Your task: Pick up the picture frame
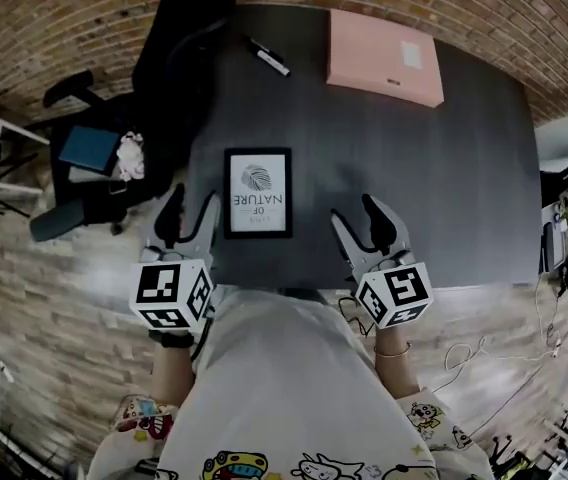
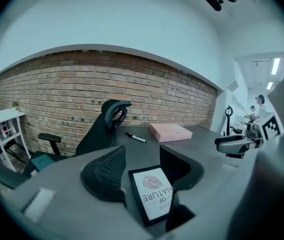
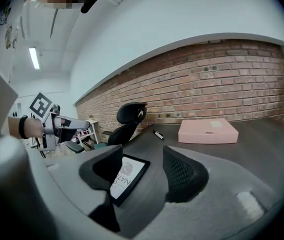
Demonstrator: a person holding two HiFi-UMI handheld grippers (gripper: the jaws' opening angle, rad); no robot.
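Now, picture frame [image 1: 258, 193]: flat on desk [image 1: 444, 188], near edge, between both grippers.
left gripper [image 1: 190, 213]: fingers apart, empty, just left of frame.
right gripper [image 1: 356, 218]: fingers apart, empty, right of frame.
far side: pink box [image 1: 384, 58]; probably a marker [image 1: 266, 56].

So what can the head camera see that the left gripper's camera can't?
Only the head view shows the person's cartoon-print clothing and the left gripper from above, marker cube included, its jaws apart.

Only the left gripper view shows the ceiling lights and the white wall above the bricks.

Both show the picture frame lying flat on the dark table, the pink box, the marker, the black chair and the right gripper, also open.
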